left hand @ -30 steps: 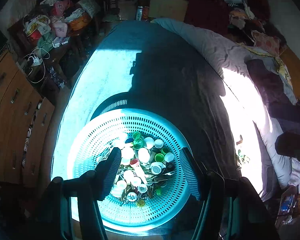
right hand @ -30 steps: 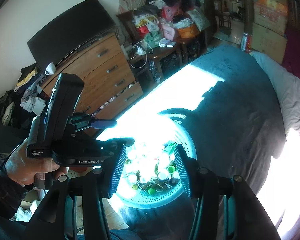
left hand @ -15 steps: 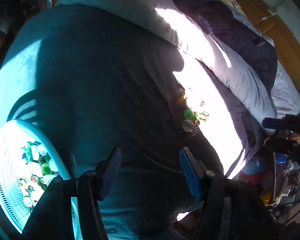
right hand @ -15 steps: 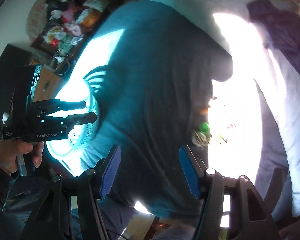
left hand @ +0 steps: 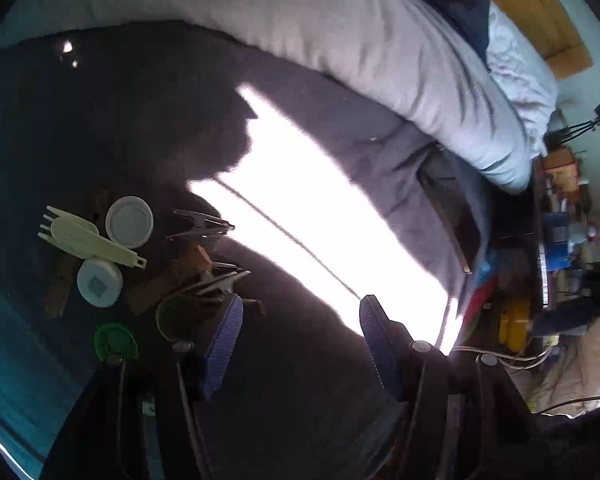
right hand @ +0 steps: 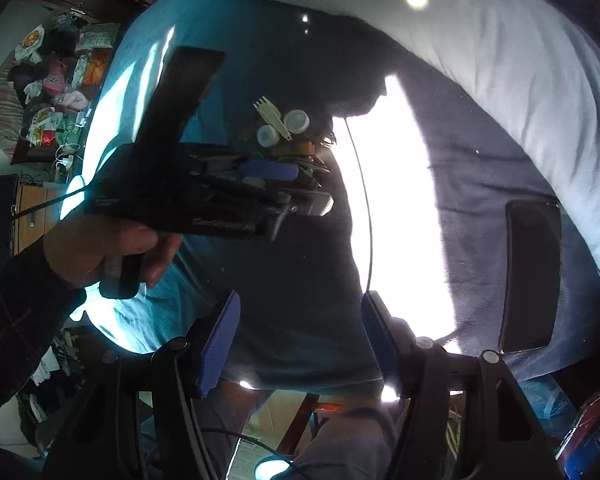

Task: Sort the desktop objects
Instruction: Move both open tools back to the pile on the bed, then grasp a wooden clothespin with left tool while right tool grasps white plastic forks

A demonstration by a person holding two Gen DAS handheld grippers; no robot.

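Basket is gone from view; both grippers have swung to a small pile on the bed. Left gripper (left hand: pixel 300 328), jaws released and empty, has caps (left hand: pixel 129 222), fork (left hand: pixel 86 237) and clips (left hand: pixel 204 224) to its left. Right gripper (right hand: pixel 300 332) is also released. Picking comes next.

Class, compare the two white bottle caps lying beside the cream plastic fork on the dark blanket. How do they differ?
The upper white cap looks larger and lies open side up, showing a rim around a hollow. The lower white cap looks smaller and shows a flat face with a greyish square mark. The upper one sits above the cream fork, the lower one below its handle. Both are round, white and lie flat on the blanket.
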